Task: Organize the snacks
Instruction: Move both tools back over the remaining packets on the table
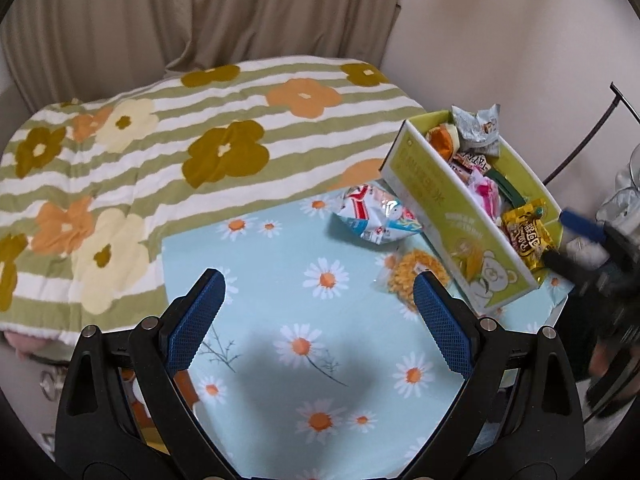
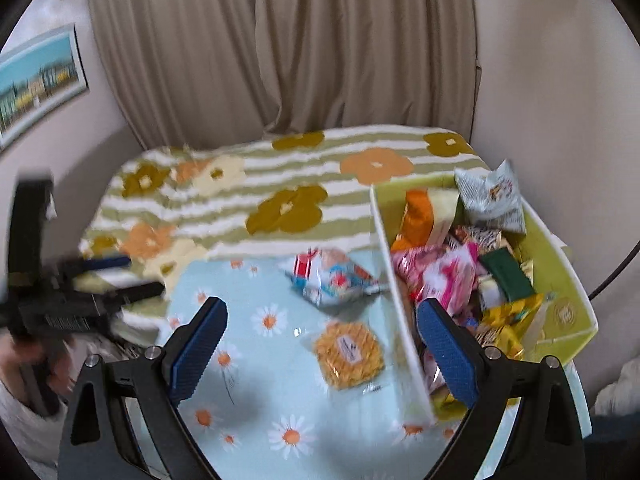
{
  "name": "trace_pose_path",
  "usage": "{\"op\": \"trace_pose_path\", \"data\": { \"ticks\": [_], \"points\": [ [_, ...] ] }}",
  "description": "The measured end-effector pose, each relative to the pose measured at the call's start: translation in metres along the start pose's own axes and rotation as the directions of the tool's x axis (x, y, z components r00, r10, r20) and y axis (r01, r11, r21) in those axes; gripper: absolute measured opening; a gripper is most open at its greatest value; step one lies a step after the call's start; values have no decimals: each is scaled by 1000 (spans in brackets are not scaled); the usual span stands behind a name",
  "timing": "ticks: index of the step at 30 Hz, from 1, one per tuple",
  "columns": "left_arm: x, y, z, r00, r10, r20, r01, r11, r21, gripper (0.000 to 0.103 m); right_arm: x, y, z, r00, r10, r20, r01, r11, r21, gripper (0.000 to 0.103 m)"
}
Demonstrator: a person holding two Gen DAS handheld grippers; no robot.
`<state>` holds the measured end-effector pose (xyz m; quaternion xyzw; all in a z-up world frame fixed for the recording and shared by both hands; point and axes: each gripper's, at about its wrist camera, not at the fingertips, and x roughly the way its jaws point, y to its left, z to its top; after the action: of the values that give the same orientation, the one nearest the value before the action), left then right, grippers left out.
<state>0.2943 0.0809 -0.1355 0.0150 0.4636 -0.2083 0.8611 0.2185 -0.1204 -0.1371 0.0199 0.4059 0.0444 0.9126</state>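
While the beige curtain (image 1: 192, 12) fills the far wall from ten to one o'clock, a striped blanket with big flowers (image 1: 132, 152) lies below it, covering the far and nine o'clock side of the table. Nearer the cameras, a pale blue daisy-print cloth (image 1: 304, 328) covers the rest of the table. At two o'clock in the left wrist view stands a green and white snack box (image 1: 452, 216), open on top and heaped with wrapped snacks; in the right wrist view it sits at three o'clock. A silver-grey packet (image 2: 492, 196) sticks up at the box's far end, and a yellow packet (image 1: 528, 236) lies at its near end. Two snacks lie outside the box on the daisy cloth, just beside its long white wall: a red, white and blue snack bag (image 1: 376, 216) toward twelve o'clock and, nearer, a round yellow snack in clear wrap (image 2: 348, 354). The left gripper (image 1: 320, 312) hangs over bare cloth with its blue pads spread wide and nothing between them. The right gripper (image 2: 320, 340) is likewise spread wide and empty, its right pad over the box and the round yellow snack seen between its fingers, below them.
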Motion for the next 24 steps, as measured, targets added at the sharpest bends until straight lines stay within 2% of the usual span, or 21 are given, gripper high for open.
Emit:
{"op": "trace_pose_path", "data": {
  "ticks": [6,9,13,17,21,24],
  "points": [
    [17,25,1,1000,-22,-20,21,998,-53,95,45,32,-25,994,-53,-96,37,986,-162,95],
    [31,33,-1,999,-17,-44,13,997,-75,95,72,38,-40,990,-60,-129,34,981,-191,95],
    [49,40,-5,997,-14,-71,7,995,-97,95,114,31,-58,980,-108,-168,82,985,-150,95],
    [68,42,-10,996,-3,-95,-6,995,-104,95,149,25,-67,963,-192,-190,171,978,-121,95],
    [86,43,-11,992,0,-126,-14,993,-113,95,172,18,-70,949,-210,-237,198,978,-71,95],
    [93,43,-9,990,-2,-139,-14,994,-112,95,174,18,-70,950,-195,-243,187,981,-56,96]
  ]
}}
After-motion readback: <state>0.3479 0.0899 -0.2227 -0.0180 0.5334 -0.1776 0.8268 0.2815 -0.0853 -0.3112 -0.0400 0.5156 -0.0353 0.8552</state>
